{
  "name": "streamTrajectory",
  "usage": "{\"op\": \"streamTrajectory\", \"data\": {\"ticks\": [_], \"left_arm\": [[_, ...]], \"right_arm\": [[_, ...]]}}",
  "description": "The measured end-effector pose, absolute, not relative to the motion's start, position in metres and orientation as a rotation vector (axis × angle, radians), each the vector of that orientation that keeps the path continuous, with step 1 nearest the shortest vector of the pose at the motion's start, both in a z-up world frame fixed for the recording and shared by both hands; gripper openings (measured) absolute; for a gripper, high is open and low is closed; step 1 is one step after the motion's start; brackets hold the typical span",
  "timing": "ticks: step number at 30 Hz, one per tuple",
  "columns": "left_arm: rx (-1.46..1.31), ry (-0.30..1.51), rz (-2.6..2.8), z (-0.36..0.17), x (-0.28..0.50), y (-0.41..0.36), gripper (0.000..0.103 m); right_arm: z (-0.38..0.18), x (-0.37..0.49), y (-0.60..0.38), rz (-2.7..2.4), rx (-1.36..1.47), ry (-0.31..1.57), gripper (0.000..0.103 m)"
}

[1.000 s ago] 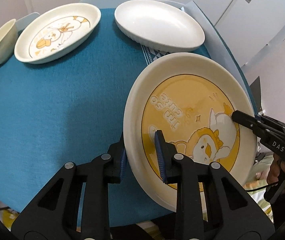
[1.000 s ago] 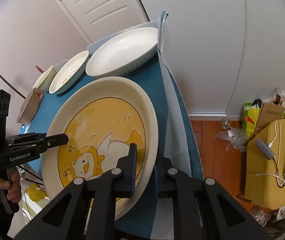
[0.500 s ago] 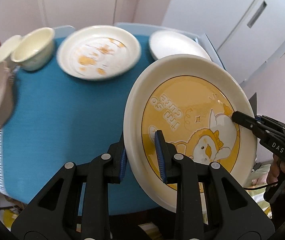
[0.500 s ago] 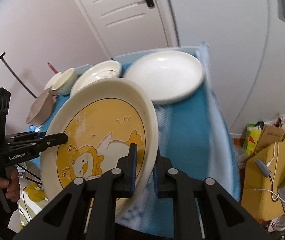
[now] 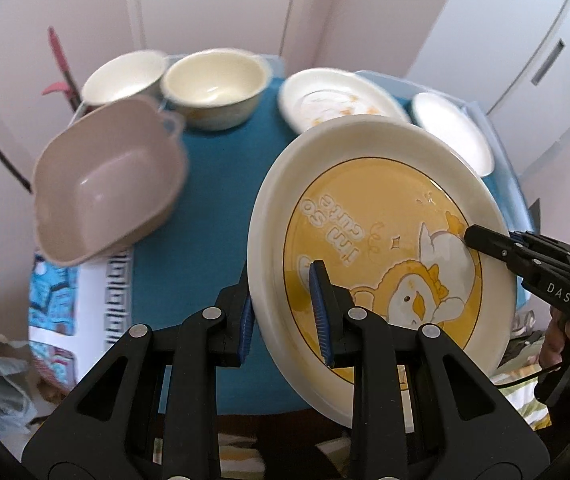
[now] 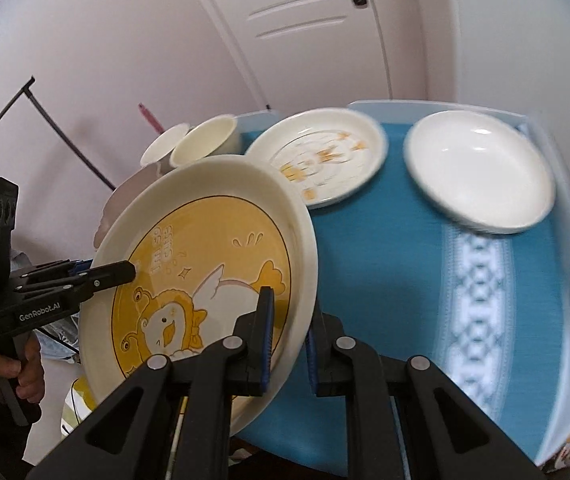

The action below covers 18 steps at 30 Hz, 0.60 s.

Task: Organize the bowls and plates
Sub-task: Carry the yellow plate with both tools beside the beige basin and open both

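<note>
I am holding the yellow duck plate tilted above the blue table; my left gripper and right gripper are both clamping its opposite rims.

— What am I looking at, counted?

— I'm seeing three plates: the big yellow cartoon plate, a smaller printed plate and a plain white plate.

— And bowls?

— I'm counting three: two cream bowls and one pinkish bowl with handles.

— Tools?

— I'm working two grippers.
</note>
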<state>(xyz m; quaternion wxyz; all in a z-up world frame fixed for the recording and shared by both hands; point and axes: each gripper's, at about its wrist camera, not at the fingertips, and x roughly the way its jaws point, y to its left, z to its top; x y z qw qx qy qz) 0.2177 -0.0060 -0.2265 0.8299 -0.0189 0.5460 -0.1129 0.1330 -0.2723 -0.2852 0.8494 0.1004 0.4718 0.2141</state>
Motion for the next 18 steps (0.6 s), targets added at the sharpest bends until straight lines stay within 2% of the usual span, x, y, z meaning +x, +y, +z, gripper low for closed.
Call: {"op": "streamTrajectory", "data": {"ticks": [8, 18], "left_arm": [[-0.064, 1.226, -0.243, -0.268, 0.218, 0.051, 0.023], [-0.07, 1.226, -0.272, -0.296, 0.231, 0.066, 0.023]], "right_arm": [[-0.321, 0.145, -0.21, 0.437, 0.209, 1.055, 0.013], [-0.341, 0.148, -0.193, 0.419, 0.205, 1.047, 0.013]]}}
